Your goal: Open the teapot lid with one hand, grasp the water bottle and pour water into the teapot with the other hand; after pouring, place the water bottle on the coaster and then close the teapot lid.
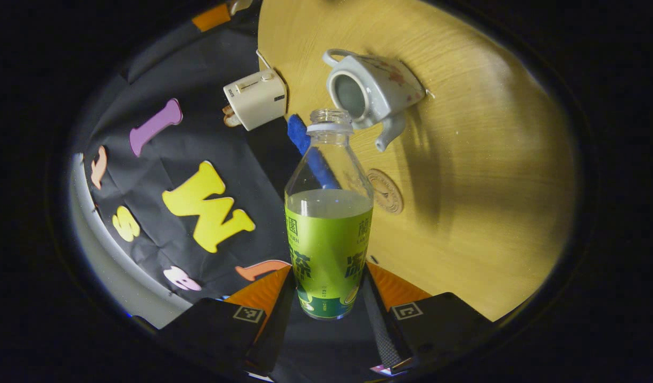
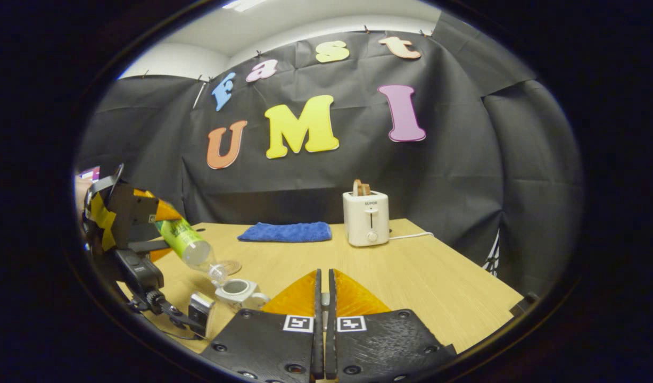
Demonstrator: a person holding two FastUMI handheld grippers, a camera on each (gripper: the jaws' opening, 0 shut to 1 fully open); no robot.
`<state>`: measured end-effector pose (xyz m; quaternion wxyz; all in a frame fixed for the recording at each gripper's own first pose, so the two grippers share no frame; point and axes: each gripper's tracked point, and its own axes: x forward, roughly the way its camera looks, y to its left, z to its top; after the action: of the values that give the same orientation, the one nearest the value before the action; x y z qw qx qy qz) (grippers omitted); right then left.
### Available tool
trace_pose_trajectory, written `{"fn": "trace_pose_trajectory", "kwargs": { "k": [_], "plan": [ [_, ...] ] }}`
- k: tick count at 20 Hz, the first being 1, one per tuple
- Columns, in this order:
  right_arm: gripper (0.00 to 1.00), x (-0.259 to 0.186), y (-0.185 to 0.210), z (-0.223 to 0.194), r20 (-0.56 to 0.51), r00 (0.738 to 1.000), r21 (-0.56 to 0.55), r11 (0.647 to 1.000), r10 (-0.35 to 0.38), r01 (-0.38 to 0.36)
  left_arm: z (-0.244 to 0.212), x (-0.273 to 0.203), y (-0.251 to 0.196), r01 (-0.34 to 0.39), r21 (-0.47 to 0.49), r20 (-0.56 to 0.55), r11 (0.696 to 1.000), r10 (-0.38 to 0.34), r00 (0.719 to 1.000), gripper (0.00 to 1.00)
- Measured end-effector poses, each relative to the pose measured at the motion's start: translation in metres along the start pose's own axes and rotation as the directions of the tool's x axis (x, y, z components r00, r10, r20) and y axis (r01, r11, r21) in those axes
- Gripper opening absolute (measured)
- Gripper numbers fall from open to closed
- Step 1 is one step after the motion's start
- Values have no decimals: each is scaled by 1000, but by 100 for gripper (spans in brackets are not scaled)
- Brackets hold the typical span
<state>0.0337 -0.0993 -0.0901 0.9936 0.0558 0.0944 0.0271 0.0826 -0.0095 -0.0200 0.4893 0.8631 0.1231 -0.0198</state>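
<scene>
The left gripper [image 1: 329, 298] clamps the water bottle [image 1: 329, 234], tilted over the open teapot [image 1: 371, 90]; the right gripper [image 2: 322, 298] is nearly closed, perhaps pinching something small.

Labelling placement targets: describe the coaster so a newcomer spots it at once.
Start at the wooden table and find the lidless white teapot. Just past its spout lies the coaster, beside the tilted water bottle in the left gripper. It is the one flat, round, tan disc with an embossed face.
</scene>
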Motion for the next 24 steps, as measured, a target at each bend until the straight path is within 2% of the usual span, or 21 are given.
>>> {"fn": "trace_pose_trajectory", "kwargs": {
  "k": [1,5,13,15,16,24],
  "plan": [
    [1,-1,-1,-1,0,1000,3,1000,1,-1,-1,3,-7,25,-27,3,999,-25,1000,72],
    [1,-1,-8,0,3,1000,5,1000,-11,11,7,3,-5,15,22,13,1000,-15,1000,72],
    [1,-3,-5,1,6,1000,2,1000,-8,8,7,1,20,-82,129,4,988,82,997,72],
    [1,-4,-4,0,7,1000,4,1000,-8,8,5,1,21,-94,136,1,986,95,995,70],
    [1,-4,-4,0,5,1000,4,1000,-8,8,5,0,22,-103,145,1,984,104,995,72],
    [1,-5,-4,0,4,1000,4,1000,-6,6,6,-3,24,-114,153,6,982,114,993,72]
  ]
}}
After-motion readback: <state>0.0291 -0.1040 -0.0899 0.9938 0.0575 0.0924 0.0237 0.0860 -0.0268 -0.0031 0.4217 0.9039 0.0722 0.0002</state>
